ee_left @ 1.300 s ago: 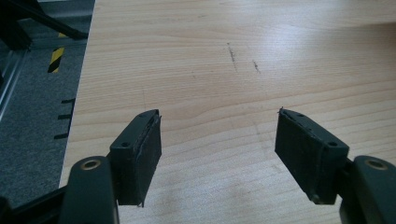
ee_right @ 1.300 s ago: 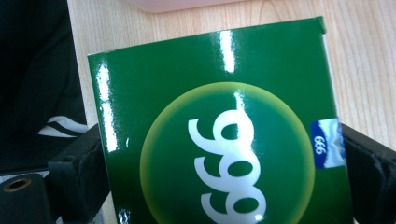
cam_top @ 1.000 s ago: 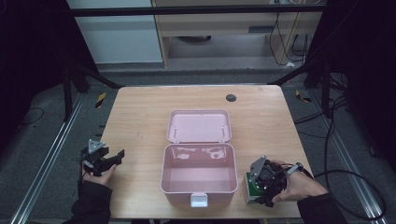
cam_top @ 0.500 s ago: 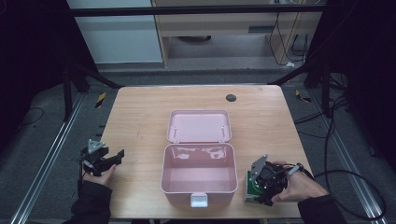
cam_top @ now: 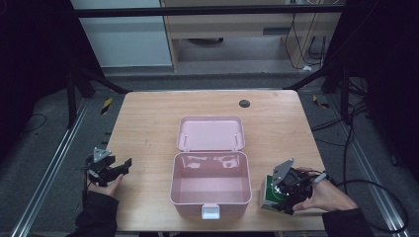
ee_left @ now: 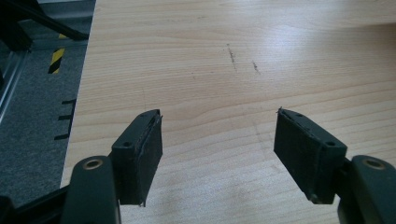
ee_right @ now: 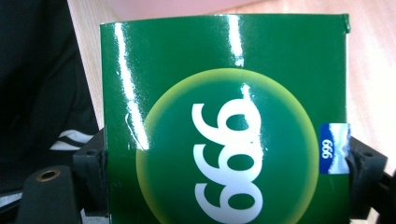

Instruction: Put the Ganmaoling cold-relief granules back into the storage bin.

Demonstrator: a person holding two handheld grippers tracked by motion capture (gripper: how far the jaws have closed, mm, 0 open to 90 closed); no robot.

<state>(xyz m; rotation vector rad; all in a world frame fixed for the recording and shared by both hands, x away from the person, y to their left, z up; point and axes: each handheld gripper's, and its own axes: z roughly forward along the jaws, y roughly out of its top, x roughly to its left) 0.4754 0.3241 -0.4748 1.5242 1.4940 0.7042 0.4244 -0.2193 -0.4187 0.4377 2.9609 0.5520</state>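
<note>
A glossy green box (ee_right: 224,116) with white numerals on a yellow-ringed circle stands at the table's front right (cam_top: 268,193). My right gripper (cam_top: 282,191) has just been closing and is now shut on the box. Its two black pads (ee_right: 95,177) press the box's sides. An open pink case (cam_top: 174,187) sits in the middle of the table, its lid (cam_top: 211,133) laid back and its inside bare. My left gripper (cam_top: 121,168) rests near the front left edge. It is open (ee_left: 217,149) over bare wood with nothing between the jaws.
The wooden table (cam_top: 148,123) has a small dark round disc (cam_top: 244,103) near its back edge. The case has a white latch (cam_top: 210,212) at its front. Dark floor, metal rails and cables surround the table.
The right hand has shifted slightly at the green box, and its gripper has drawn in against the box's sides. The left hand and the pink case have not moved.
</note>
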